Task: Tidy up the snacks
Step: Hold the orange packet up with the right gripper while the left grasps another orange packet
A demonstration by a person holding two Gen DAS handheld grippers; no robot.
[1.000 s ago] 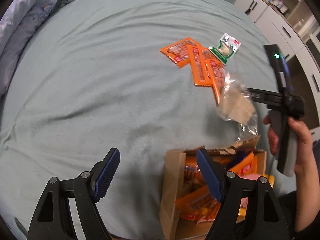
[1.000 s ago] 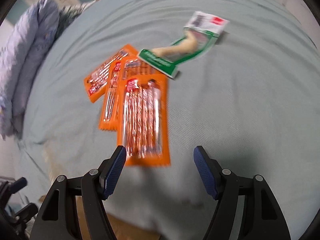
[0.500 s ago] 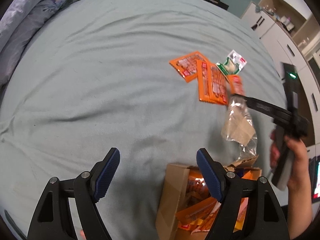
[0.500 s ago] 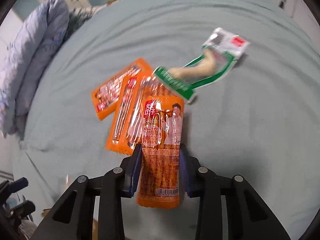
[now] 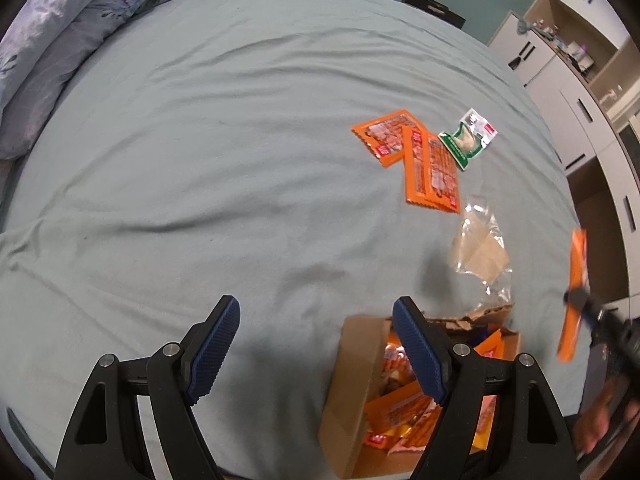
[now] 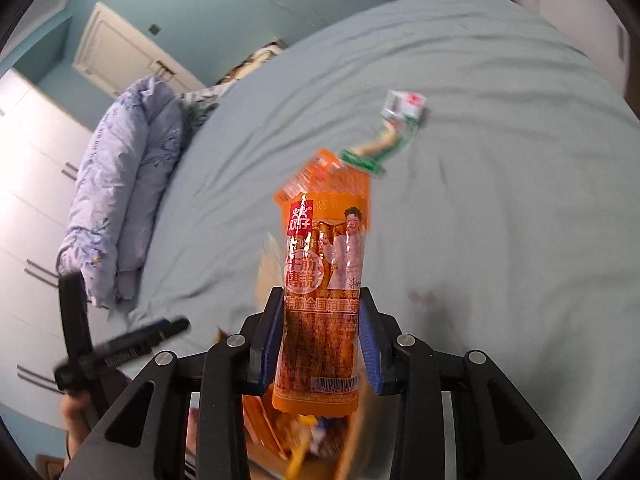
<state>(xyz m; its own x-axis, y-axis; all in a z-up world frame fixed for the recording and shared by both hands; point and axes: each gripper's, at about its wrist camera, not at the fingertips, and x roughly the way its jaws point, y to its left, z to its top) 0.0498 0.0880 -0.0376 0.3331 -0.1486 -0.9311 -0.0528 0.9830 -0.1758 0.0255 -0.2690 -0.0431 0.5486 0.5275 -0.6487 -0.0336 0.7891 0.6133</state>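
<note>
In the right wrist view, the right gripper fills the lower middle of the frame, its blue-padded fingers closed partway and pressing on both long edges of a tall orange plastic snack packet with a red logo and a barcode. The packet stands upright between the pads, lifted clear of the bedding. Below it, at the bottom of the frame, part of a brown cardboard box shows, blurred, with orange wrappers inside. At lower left the black left gripper appears, blurred, with a hand under it.

In the left wrist view, the left gripper sits at the bottom of the frame, its dark blue ribbed fingers spread wide with nothing between them. The cardboard box lies at lower right, partly behind the right-hand finger, full of orange packets. Just above it lies a crumpled clear plastic bag. At the right edge the held packet is seen edge-on in the blurred right gripper. Farther up, right of centre, three flat orange snack packets overlap on the pale grey-green bedsheet, with a green and white snack pouch touching their upper right corner. A folded lilac quilt fills the upper left
</note>
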